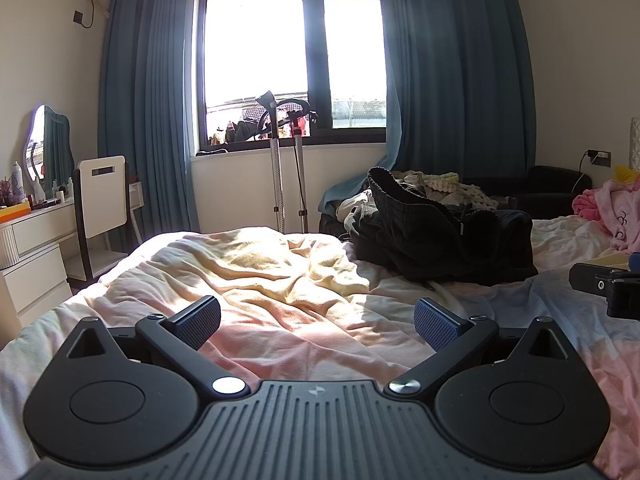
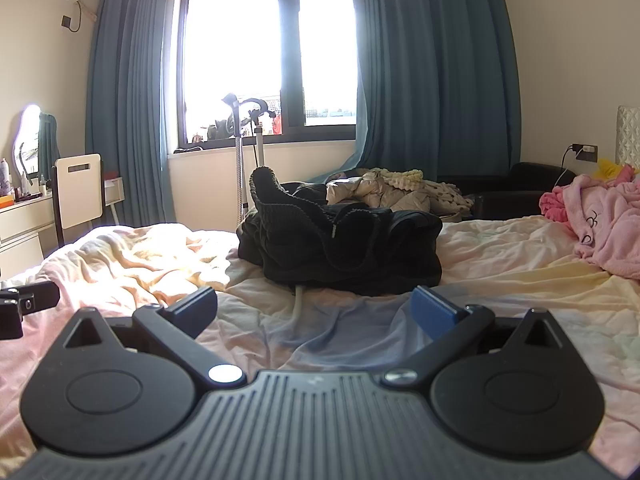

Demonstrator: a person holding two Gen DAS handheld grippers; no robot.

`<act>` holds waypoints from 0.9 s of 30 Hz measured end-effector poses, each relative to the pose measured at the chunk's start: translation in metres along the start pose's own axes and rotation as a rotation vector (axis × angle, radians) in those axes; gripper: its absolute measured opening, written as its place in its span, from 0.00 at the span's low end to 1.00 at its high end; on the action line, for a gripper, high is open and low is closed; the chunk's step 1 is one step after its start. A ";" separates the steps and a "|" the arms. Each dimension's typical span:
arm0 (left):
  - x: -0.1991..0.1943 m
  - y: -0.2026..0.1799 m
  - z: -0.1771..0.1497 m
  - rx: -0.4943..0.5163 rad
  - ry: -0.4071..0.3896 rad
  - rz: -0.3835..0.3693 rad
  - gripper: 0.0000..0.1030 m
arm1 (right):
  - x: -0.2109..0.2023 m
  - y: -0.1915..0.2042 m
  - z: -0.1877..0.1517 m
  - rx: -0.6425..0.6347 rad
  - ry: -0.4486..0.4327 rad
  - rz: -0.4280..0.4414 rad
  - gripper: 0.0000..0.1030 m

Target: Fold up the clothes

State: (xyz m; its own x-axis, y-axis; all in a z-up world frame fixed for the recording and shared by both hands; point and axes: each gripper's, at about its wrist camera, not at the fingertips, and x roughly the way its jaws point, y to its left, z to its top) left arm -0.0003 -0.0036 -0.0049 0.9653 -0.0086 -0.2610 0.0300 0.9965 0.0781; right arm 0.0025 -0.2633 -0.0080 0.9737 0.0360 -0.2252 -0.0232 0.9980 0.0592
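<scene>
Both grippers hover low over the bed (image 1: pixel 280 280) with nothing between their fingers: the left gripper (image 1: pixel 318 322) has its jaws spread wide above the rumpled pink and yellow sheet, and the right gripper (image 2: pixel 316 310) is spread just as wide. A heap of dark clothes (image 2: pixel 340 240) lies on the bed straight ahead of the right gripper, apart from it. A pink garment (image 2: pixel 604 224) lies far right.

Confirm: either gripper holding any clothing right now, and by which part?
Nothing held. Left gripper and right gripper both have jaws spread wide with only bedding between them. The black garment lies untouched ahead on the bed.
</scene>
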 end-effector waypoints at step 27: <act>0.164 -0.066 0.062 0.146 0.047 -0.073 1.00 | 0.030 -0.051 -0.010 0.214 0.088 -0.113 1.00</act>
State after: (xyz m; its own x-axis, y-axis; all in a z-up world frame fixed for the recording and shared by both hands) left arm 0.1719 -0.0757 0.0067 0.9462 -0.0732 -0.3153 0.1403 0.9706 0.1956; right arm 0.0309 -0.3130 -0.0273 0.9435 -0.0611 -0.3255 0.1422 0.9624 0.2313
